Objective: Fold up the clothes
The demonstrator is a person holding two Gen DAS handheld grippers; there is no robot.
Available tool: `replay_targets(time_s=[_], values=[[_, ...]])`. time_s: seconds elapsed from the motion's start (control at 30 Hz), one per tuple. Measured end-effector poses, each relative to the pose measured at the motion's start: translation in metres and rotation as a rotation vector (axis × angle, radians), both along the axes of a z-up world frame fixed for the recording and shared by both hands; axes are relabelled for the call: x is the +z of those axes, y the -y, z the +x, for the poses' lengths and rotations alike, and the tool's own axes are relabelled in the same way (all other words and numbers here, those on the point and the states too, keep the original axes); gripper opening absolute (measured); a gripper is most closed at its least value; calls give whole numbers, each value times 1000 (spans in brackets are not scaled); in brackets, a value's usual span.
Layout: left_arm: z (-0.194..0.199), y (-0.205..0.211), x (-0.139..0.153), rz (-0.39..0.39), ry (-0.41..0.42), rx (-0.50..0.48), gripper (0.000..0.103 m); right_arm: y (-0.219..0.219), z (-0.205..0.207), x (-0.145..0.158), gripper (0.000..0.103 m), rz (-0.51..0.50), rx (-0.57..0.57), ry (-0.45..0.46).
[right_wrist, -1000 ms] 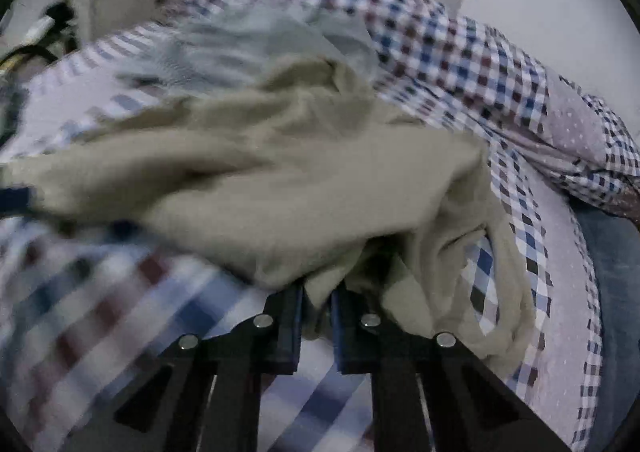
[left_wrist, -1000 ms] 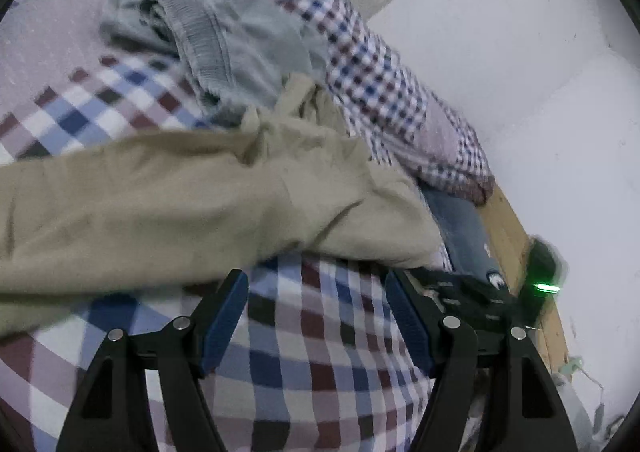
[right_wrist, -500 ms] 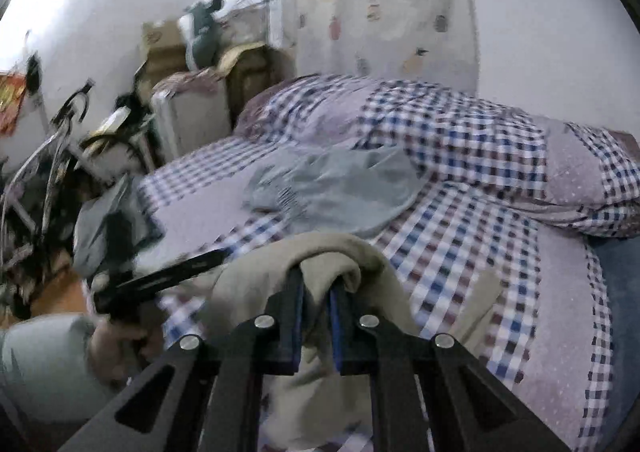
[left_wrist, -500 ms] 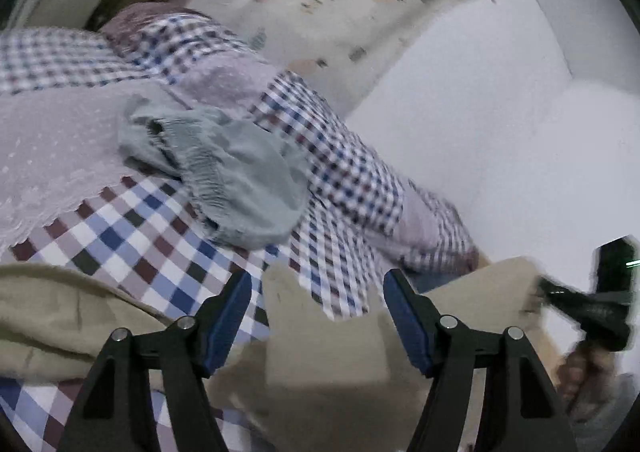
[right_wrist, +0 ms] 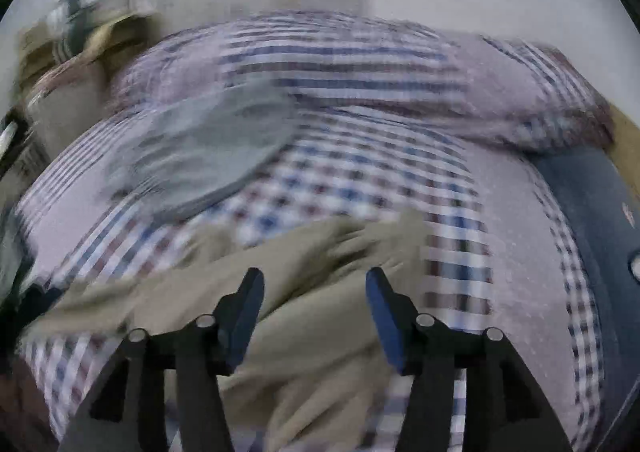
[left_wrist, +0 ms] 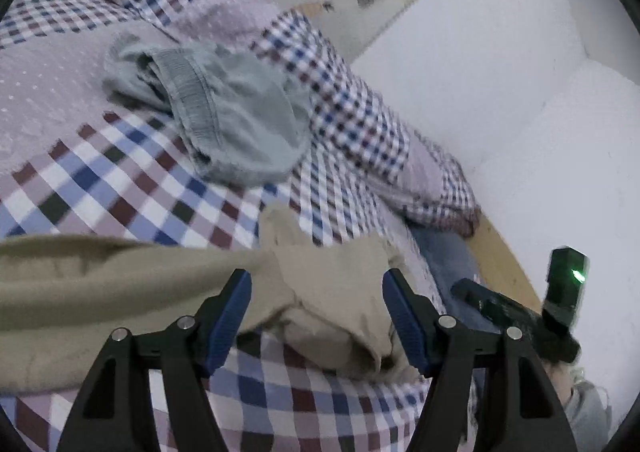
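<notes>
My left tool (left_wrist: 316, 316) and right tool (right_wrist: 314, 316) both gape, pinching nothing. The tan trousers (left_wrist: 120, 284) stretch lengthwise toward the frame's left on the bed (left_wrist: 100, 188), bunched end between my left tool's fingers (left_wrist: 236, 304).

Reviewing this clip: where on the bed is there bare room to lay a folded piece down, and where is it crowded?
Free: the checked bedspread between the grey garment and the beige garment, and the lilac dotted panel left of the grey one. Crowded: the near edge, where the beige garment sprawls under both open hand-held grippers, left and right.
</notes>
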State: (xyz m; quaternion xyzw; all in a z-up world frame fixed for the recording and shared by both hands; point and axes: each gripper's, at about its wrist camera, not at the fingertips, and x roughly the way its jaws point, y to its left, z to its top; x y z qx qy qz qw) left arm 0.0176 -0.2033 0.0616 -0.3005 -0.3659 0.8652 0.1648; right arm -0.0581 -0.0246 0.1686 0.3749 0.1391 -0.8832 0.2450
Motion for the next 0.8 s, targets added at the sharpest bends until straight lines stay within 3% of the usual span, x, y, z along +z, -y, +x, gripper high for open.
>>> replay_targets(time_s=[0.13,0.2,0.3,0.37,0.47,0.57,0.73,0.8], values=[[-4,-21,-7,12,27,-93,72,32,65,-34,57,65,211,24],[-6,-37,-10,21,32,-162,72,35,79,-51,57,95,225,26],[-6,-69,-12,-63,30,-245,60,16,83,-69,57,46,132,5],[-6,-92,-12,-140,28,-291,39,-3,87,-78,57,-29,64,6],[-5,-122,-14,-238,24,-345,37,-29,80,-94,56,-121,-12,35],[-8,-138,-19,-304,27,-326,37,-41,75,-106,50,-162,-37,51],[-22,-155,-25,-349,18,-311,34,-48,64,-107,35,-241,-13,78],[-26,-159,-26,-364,14,-312,4,-56,62,-104,21,-272,-10,80]])
